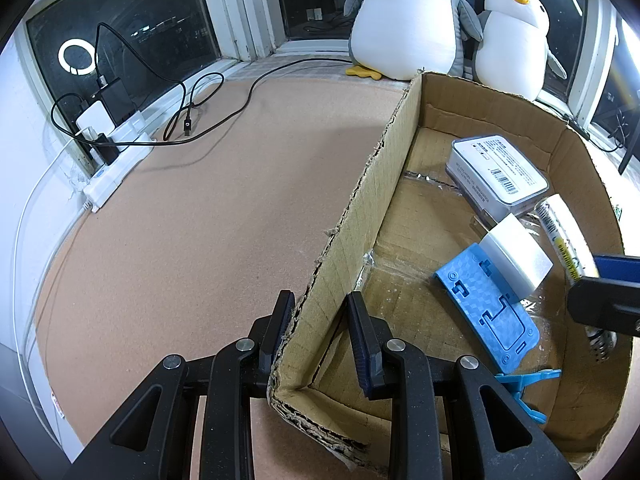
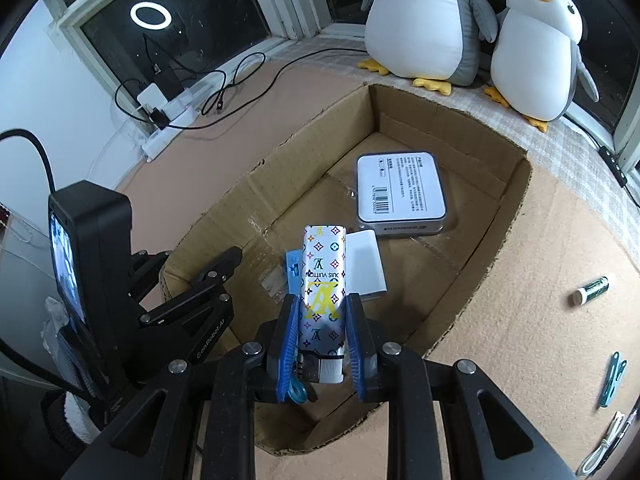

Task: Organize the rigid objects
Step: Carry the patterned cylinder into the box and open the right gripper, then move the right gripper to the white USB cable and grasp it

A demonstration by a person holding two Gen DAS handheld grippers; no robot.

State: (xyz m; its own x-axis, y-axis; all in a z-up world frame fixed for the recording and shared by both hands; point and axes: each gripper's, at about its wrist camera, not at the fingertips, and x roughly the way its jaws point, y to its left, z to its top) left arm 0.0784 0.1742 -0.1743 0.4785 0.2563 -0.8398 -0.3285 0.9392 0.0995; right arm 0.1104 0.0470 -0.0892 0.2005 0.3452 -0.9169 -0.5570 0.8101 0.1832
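1. The left gripper [image 1: 320,328] straddles the near-left wall of the shallow brown cardboard box [image 1: 384,184], one finger outside and one inside; the outer pad [image 1: 276,332] touches the cardboard while the inner one stands slightly off it, so the jaws are parted rather than clamped
2. The right gripper [image 2: 323,336] is clenched on a tall white lighter printed with coloured monogram marks and yellow letters [image 2: 323,280], holding it by its lower half between the blue ribbed pads [image 2: 291,344], above the near part of the box floor
3. Inside the box, toward its far right corner, lies a flat white rounded-square tin with a barcode label [image 2: 400,194]
4. Just nearer than the tin lies a small plain white rectangular block [image 2: 368,264], and under its edge a light blue plastic folding stand [image 1: 488,308] rests flat on the box floor
5. A light blue plastic clip [image 1: 520,388] lies near the stand, close to the near wall of the box
6. Outside the box, on the brown worktop toward its right edge, lie a small white and green tube [image 2: 594,283], a teal clothes peg [image 2: 611,378] and a white cable [image 2: 604,448]
7. Two plush penguins [image 2: 424,20] sit at the far edge by the window, and a white power strip [image 1: 116,156] with black cables lies at the far left corner
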